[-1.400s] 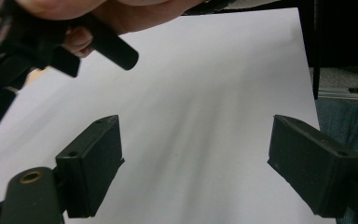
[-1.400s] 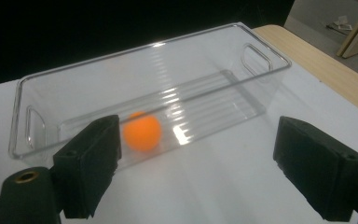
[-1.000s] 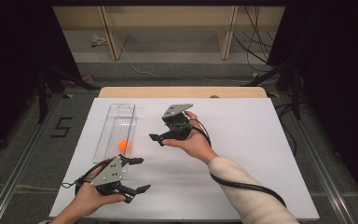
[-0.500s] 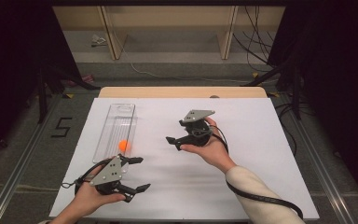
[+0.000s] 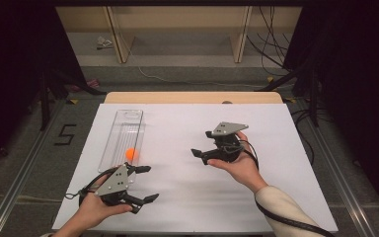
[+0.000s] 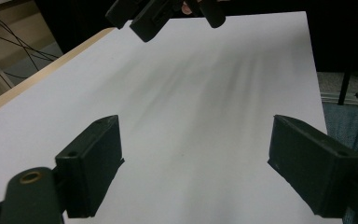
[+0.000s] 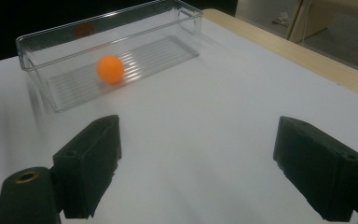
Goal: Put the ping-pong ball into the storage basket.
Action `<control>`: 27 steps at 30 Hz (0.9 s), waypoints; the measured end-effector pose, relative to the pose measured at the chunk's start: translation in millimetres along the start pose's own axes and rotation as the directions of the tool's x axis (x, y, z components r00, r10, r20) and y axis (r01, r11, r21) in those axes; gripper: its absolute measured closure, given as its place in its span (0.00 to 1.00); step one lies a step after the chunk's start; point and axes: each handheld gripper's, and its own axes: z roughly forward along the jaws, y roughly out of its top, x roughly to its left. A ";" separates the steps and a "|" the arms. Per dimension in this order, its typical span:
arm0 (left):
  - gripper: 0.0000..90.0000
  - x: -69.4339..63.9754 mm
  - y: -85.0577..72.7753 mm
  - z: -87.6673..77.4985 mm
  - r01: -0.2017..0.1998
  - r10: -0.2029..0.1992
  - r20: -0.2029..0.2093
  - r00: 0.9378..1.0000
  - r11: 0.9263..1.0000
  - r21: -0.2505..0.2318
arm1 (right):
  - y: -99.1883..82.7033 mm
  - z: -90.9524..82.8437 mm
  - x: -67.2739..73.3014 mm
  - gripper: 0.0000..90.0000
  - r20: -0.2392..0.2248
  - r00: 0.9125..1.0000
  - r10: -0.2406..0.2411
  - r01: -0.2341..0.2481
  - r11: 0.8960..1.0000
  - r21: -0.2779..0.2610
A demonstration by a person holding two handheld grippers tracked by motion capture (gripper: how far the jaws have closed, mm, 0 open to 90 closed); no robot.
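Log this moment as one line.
left gripper: open, empty | right gripper: open, empty | orange ball: in clear tray

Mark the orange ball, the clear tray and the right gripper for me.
orange ball [image 7: 110, 69], right gripper view, middle of the ball.
clear tray [image 5: 129, 114], high view, far rim.
right gripper [image 5: 201, 154], high view, midway between its fingertips.
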 end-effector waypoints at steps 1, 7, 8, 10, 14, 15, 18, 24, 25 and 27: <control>0.19 0.1 0.0 0.0 -0.001 0.001 0.000 1.000 1.000 0.001 | -1.7 -2.8 -0.1 0.18 0.000 1.000 0.001 -0.001 1.000 0.001; 0.19 0.4 -0.1 -0.2 -0.001 0.001 -0.003 1.000 1.000 -0.002 | -9.9 -20.2 -3.0 0.18 0.017 1.000 0.011 -0.011 1.000 -0.011; 0.19 0.2 -0.1 -0.2 0.004 -0.004 -0.005 1.000 1.000 -0.004 | -11.2 -23.2 -3.8 0.18 0.021 1.000 0.015 -0.015 1.000 -0.013; 0.19 0.5 -0.1 -0.3 0.005 -0.005 -0.007 1.000 1.000 -0.006 | -14.2 -29.0 -5.4 0.18 0.028 0.999 0.022 -0.021 1.000 -0.016; 0.19 0.6 -0.1 -0.5 0.006 -0.006 -0.009 1.000 1.000 -0.005 | -21.8 -39.3 -7.3 0.18 0.038 0.999 0.031 -0.030 0.999 -0.016; 0.19 0.6 -0.1 -0.5 0.006 -0.007 -0.009 1.000 1.000 -0.006 | -23.6 -41.6 -7.7 0.18 0.041 0.999 0.033 -0.033 0.999 -0.014; 0.19 0.7 -0.1 -0.5 0.007 -0.007 -0.009 1.000 1.000 -0.006 | -28.0 -48.2 -8.6 0.18 0.050 0.998 0.040 -0.039 0.999 -0.017; 0.19 0.8 -0.3 -0.7 0.008 -0.008 -0.011 1.000 1.000 -0.006 | -34.9 -59.4 -9.0 0.18 0.062 0.997 0.047 -0.046 0.999 -0.018; 0.19 0.9 -0.3 -0.7 0.009 -0.009 -0.012 1.000 1.000 -0.007 | -36.0 -61.0 -9.2 0.18 0.066 0.997 0.048 -0.047 0.999 -0.017; 0.19 1.2 -0.4 -0.8 0.008 -0.008 -0.012 1.000 1.000 -0.007 | -38.0 -64.4 -9.5 0.18 0.068 0.996 0.051 -0.050 0.999 -0.019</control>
